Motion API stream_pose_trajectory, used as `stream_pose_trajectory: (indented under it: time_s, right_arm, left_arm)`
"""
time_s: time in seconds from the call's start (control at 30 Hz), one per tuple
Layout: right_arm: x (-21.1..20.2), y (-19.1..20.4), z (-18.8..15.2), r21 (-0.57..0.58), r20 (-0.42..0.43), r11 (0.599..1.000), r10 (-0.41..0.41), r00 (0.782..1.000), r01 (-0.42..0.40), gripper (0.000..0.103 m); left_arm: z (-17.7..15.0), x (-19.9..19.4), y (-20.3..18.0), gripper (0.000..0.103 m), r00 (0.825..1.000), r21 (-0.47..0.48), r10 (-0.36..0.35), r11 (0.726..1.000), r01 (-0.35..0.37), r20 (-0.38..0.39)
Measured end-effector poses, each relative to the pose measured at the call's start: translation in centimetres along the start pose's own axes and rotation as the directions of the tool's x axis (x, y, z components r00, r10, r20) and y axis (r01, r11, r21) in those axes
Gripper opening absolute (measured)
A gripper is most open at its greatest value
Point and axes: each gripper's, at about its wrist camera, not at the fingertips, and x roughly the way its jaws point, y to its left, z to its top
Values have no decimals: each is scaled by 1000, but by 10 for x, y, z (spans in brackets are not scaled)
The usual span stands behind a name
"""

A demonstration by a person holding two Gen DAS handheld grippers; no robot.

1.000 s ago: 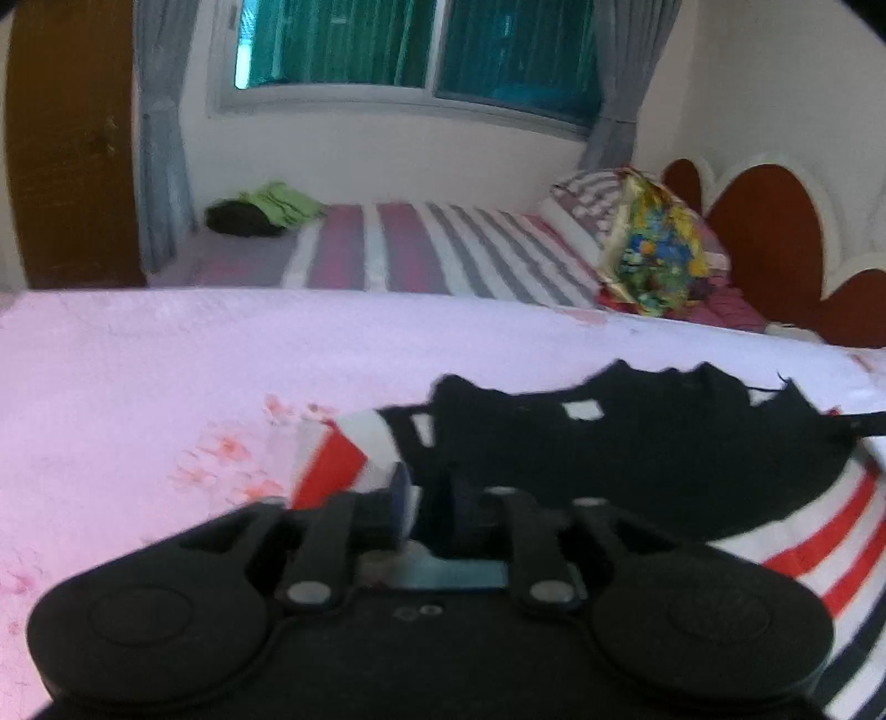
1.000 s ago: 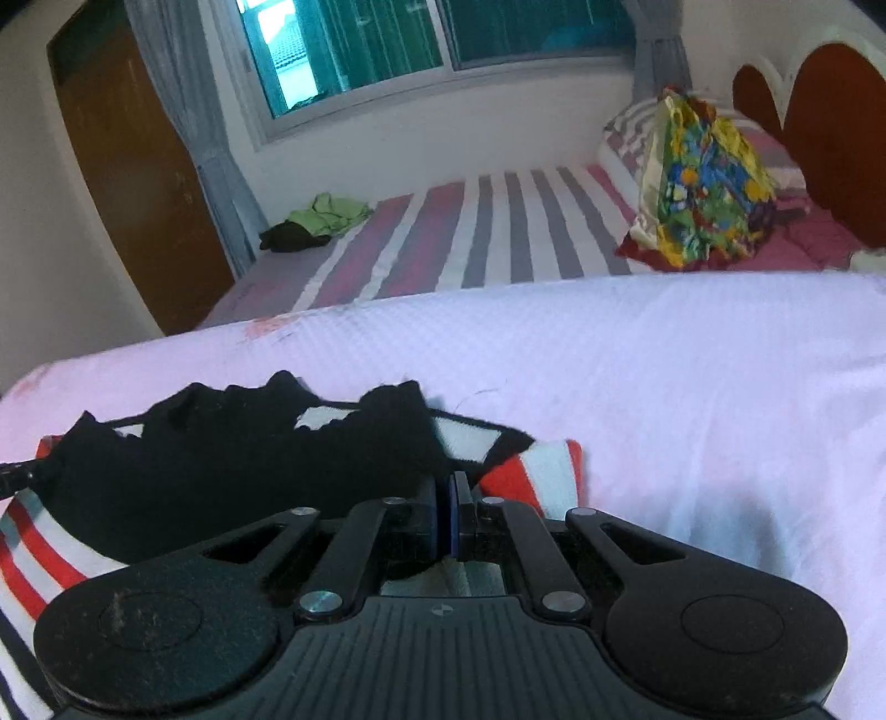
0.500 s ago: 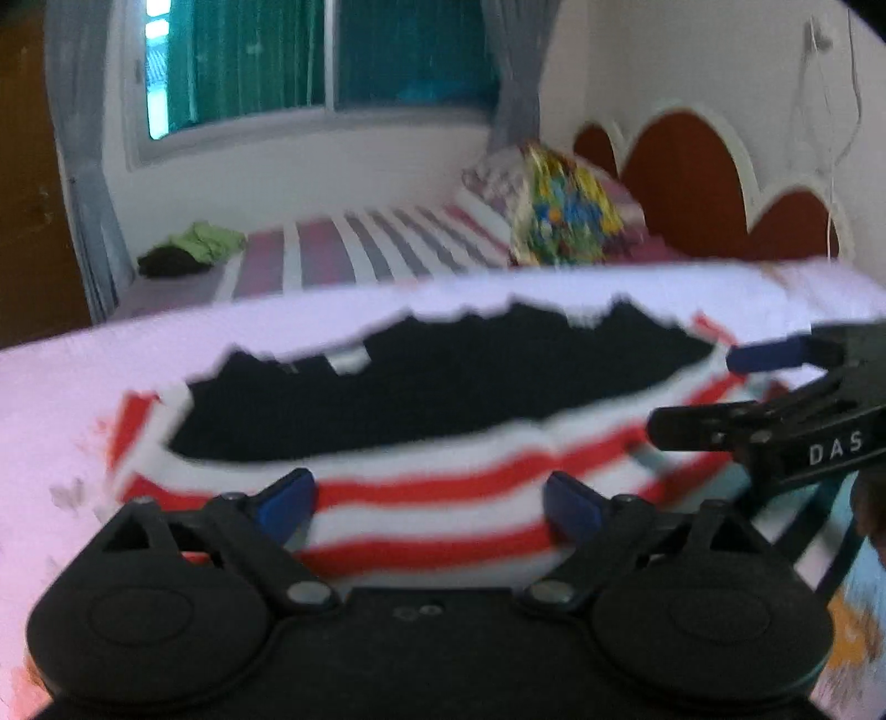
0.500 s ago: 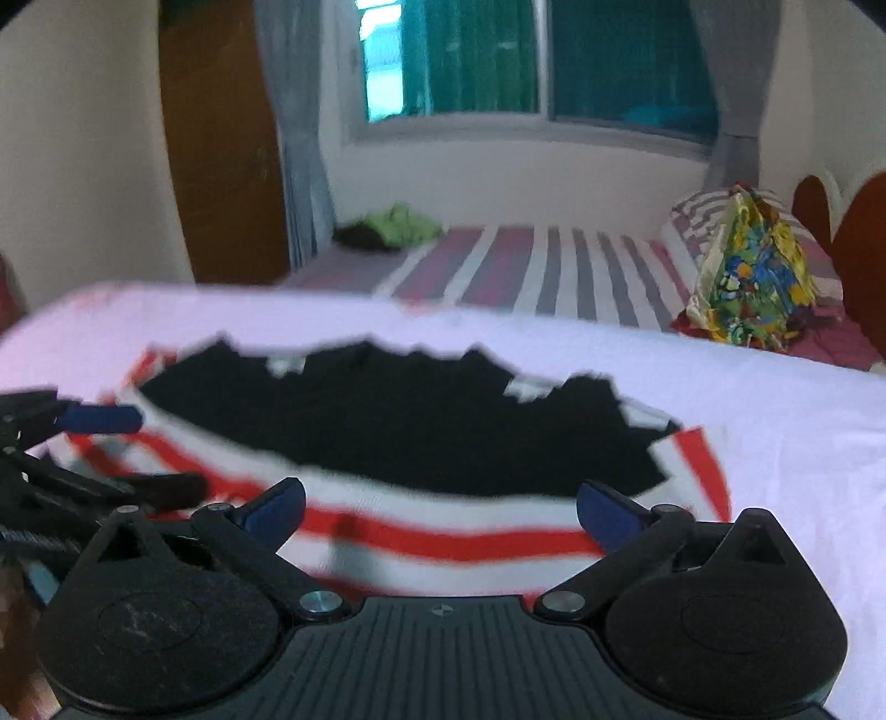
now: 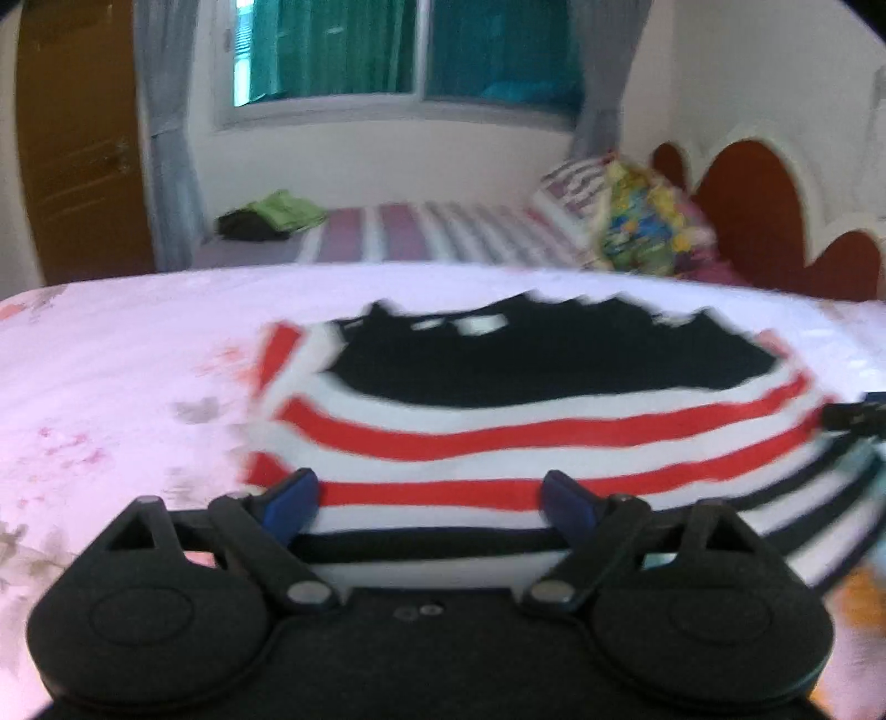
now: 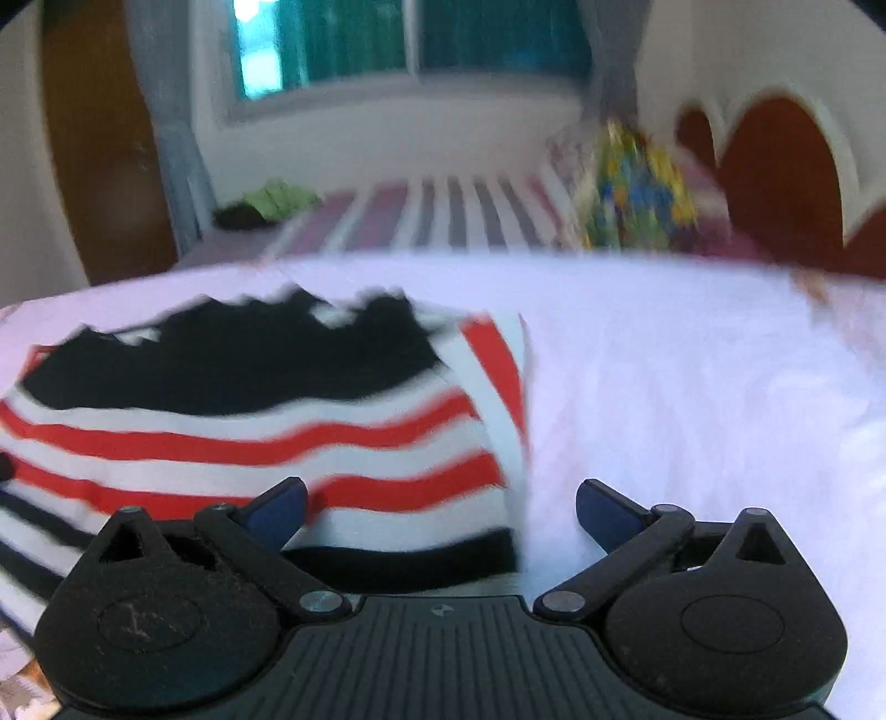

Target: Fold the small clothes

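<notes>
A striped top (image 5: 531, 432) lies spread flat on a pink bed (image 5: 111, 354), its black upper part at the far side w/ a jagged far edge, red-and-white bands across the middle, black-and-white bands nearest the cameras. Both views are motion-blurred.

Left tool (image 5: 429, 495), seen in the left wrist view, is spread wide, blue fingertips (image 5: 290, 495) well apart and nothing between them; both tips sit over the near red and black stripes, so the top lies directly ahead of and under it, extending far and to the right. At the right edge of that view a dark part of the right tool (image 5: 855, 412) shows beside the top's right hem.

Right tool (image 6: 440, 507), in the right wrist view, is likewise wide apart and empty. Its left tip (image 6: 277, 507) is over the top's near right part; its right tip is over bare pink sheet. The top's right edge runs between the two tips, w/ the garment filling the left half of the view and the bed's pink cover the right. Whether either tool touches the fabric can't be told.

Beyond the pink bed: a second bed (image 5: 415, 232) w/ purple, grey and white stripes, a green and dark cloth pile (image 5: 271, 219) at its far left, a bright multicolour pillow (image 5: 642, 232) at its right, a red scalloped headboard (image 5: 758, 205), a window (image 5: 410, 50) w/ grey curtains and a wooden door (image 5: 77, 138) at left.
</notes>
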Motion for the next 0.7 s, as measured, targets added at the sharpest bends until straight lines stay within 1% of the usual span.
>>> stream_pose_trajectory:
  time_s: [0.07,0.13,0.17,0.23,0.27,0.33,0.4,0.47,0.53,0.6,0.63,0.7]
  right_arm:
    - [-19,27,-8,-60,45,996,76,996,-73,103]
    - [-25,57,-18,-142,40,984,117,992,-110,103]
    - [-25,68,-24,-164,29,978,135,990,-128,103]
    - [-19,81,-36,-180,2,976,128,992,-126,103]
    - [-15,85,-39,-173,-16,978,113,993,-115,103]
    - [-10,85,-47,-160,-36,981,102,994,-106,103]
    - [-4,76,-50,-161,-47,985,51,998,-58,103]
    - [-7,59,-51,-135,-51,991,3,999,-10,103]
    - [-9,40,-55,-108,-57,994,-40,998,33,103]
    - [-13,19,-57,-72,-72,996,-66,995,61,103]
    - [-12,10,-57,-52,-87,996,-76,993,72,103]
    - [-14,-7,-58,28,-116,999,-37,993,41,103]
  left_arm:
    - [-4,-10,-19,89,1000,18,-15,1000,14,22]
    - [-12,-15,-39,90,999,57,-33,998,32,21]
    - [-17,-15,-48,90,999,74,-27,997,26,18]
    - [-25,-11,-61,90,1000,109,-3,994,3,-2]
    - [-29,-7,-63,90,1000,127,16,992,-16,-3]
    - [-34,-8,-64,91,1000,148,29,989,-28,-2]
    - [-38,-9,-60,91,999,161,47,986,-44,-11]
    - [-43,-14,-48,91,998,146,62,988,-58,-19]
    - [-48,-19,-30,92,996,110,79,991,-75,-32]
    - [-54,-24,-8,92,996,53,86,995,-84,-37]
    - [-55,-27,0,92,996,34,87,996,-86,-37]
    - [-54,-27,4,92,996,26,79,997,-78,-43]
